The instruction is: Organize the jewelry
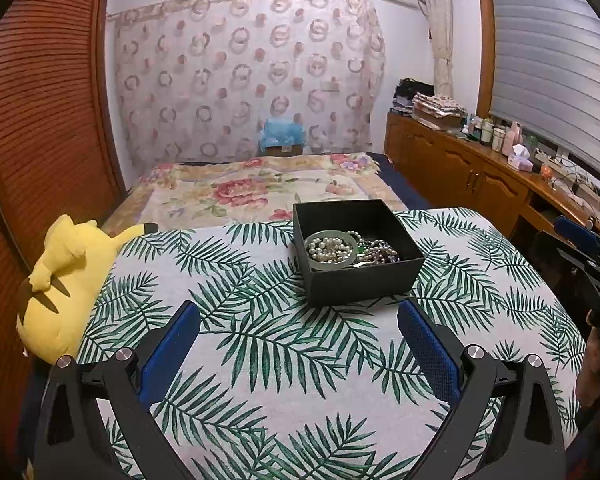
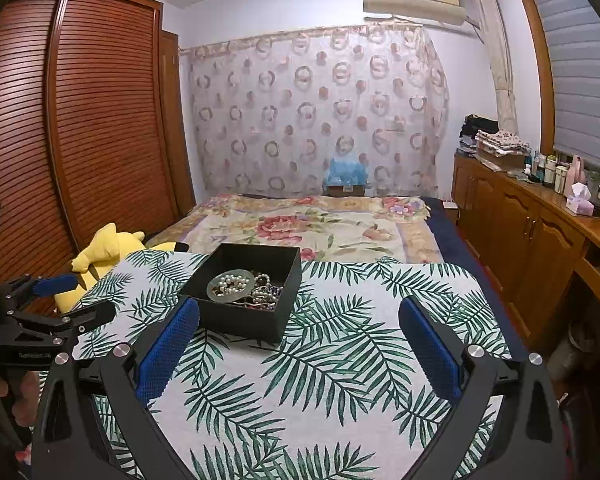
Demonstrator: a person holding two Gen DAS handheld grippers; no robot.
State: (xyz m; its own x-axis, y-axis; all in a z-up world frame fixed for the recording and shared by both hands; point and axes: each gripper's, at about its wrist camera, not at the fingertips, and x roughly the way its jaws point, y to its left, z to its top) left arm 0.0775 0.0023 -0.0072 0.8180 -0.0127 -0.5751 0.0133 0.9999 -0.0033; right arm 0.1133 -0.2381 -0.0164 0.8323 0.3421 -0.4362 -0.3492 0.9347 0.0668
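Black box point(image 1: 358, 250): set on the leaf-print cloth point(image 1: 260, 352), ahead of the left gripper point(image 1: 299, 322) and nearer the left finger of the right gripper point(image 2: 299, 322). Jewelry point(image 1: 334, 246) is heaped inside, apparently gathered for sorting. Both sets of fingers are spread wide, nothing held.

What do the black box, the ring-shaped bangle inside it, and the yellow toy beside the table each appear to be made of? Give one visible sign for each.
Black box: probably stiff card, matte; flat walls, sharp edges, no shine.
Bangle: possibly jade or glass; pale green, smooth and slightly translucent.
Yellow toy: plush fabric; soft, rounded, fuzzy surface.
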